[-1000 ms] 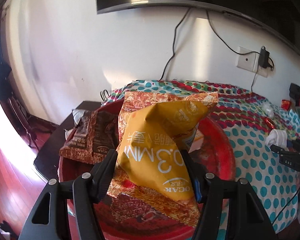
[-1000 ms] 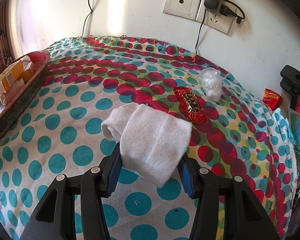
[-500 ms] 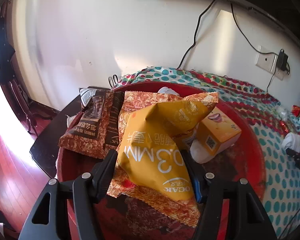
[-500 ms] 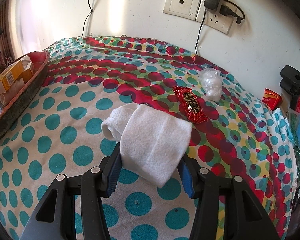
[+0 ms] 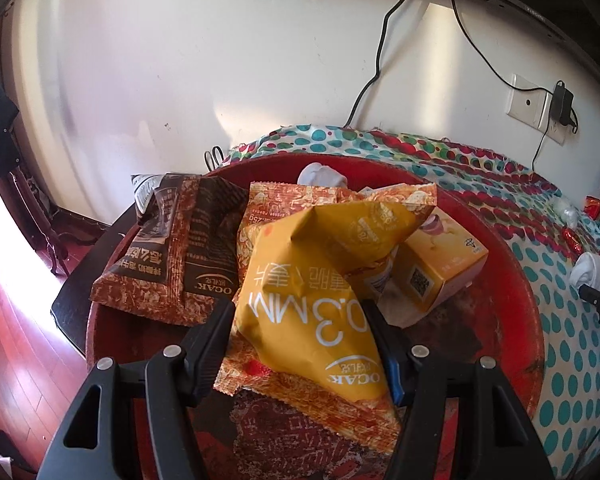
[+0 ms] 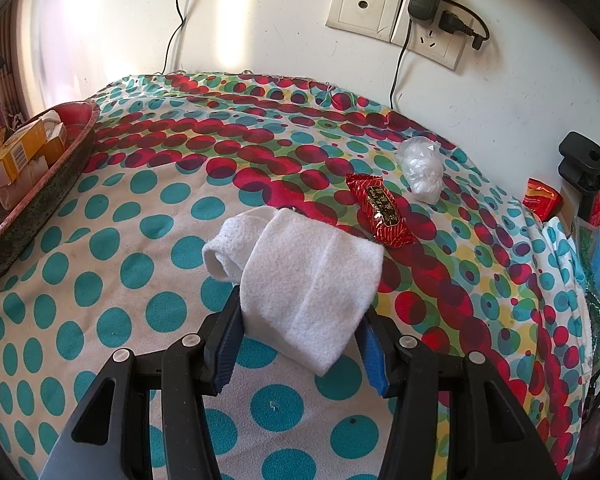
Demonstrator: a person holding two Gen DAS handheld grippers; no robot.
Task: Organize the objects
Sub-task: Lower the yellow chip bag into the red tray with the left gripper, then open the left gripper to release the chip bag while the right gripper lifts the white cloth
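Left gripper on yellow snack bag; right gripper on white sock.

- Our right gripper holds a folded white cloth between its blue pads, above the dotted tablecloth.
- Just beyond the cloth lies a red candy wrapper, and near it a crumpled clear plastic bag.
- At the left edge we see a red tray with yellow boxes inside.
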